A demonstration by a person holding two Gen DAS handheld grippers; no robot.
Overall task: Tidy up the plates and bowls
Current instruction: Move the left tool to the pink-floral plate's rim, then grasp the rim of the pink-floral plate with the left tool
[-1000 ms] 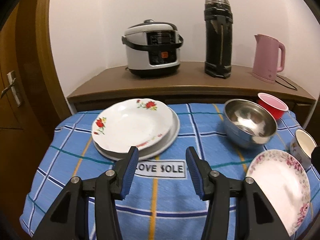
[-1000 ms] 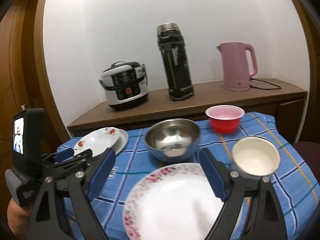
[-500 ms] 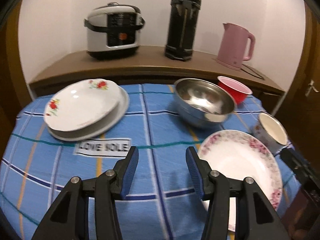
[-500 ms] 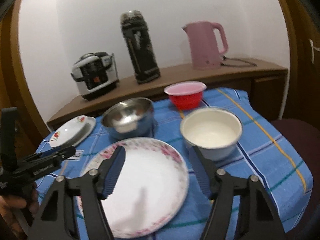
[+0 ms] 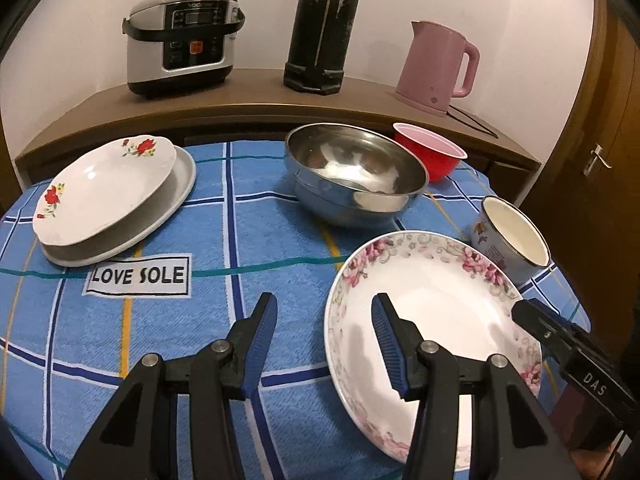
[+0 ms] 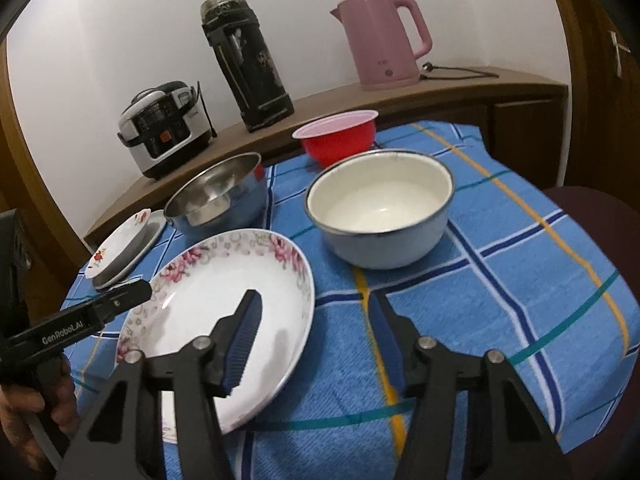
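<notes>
A white plate with pink flowers (image 5: 440, 312) (image 6: 208, 300) lies at the front of the blue checked tablecloth (image 5: 240, 220). My left gripper (image 5: 324, 312) is open, its jaws straddling the plate's left rim without touching it. My right gripper (image 6: 314, 304) straddles the right rim, jaws closing and pads not pressing. A red-flowered plate (image 5: 100, 188) sits on a grey plate (image 5: 176, 196) at the back left. Behind stand a steel bowl (image 5: 352, 172), a red bowl (image 5: 432, 152) and a white enamel bowl (image 6: 380, 208).
A wooden sideboard (image 5: 260, 92) behind the table carries a rice cooker (image 5: 180, 40), a black flask (image 5: 320, 28) and a pink kettle (image 5: 436, 68) with its cord. A wooden door (image 5: 600, 160) is on the right. The cloth drops off at the right edge (image 6: 580, 320).
Both grippers have come down and closed in on the pink-flowered plate. The right jaws have narrowed markedly. The left view has swung from the red-flowered plate to this one.
</notes>
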